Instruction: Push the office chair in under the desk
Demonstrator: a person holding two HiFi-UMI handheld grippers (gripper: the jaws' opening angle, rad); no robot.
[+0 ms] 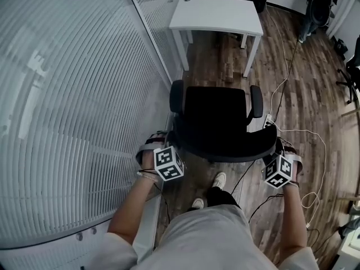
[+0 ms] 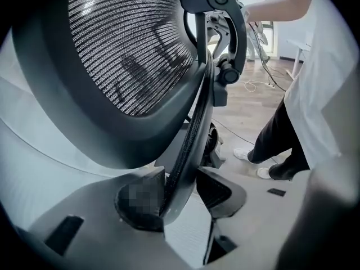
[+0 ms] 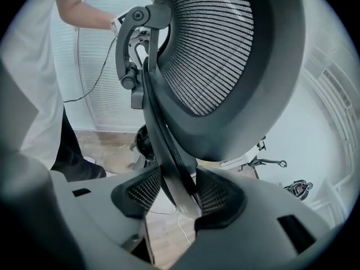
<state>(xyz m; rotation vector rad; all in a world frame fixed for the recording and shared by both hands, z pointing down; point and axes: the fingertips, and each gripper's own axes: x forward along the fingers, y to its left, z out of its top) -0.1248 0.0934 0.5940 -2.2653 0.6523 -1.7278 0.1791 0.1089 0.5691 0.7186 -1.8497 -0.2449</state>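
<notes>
Fingers of left gripper and right gripper clamp chair backrest; cable trails beside desk.

Black office chair (grey mesh back), white desk, brown plank floor, pale striped partition.

Mesh chair back; matt white desk

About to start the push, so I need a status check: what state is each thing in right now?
office chair: upright, short of the desk, seat facing it, not yet under.
desk: standing by the slatted wall, ahead of the chair.
left tongs: shut on the backrest rim.
right tongs: shut on the backrest rim.
</notes>
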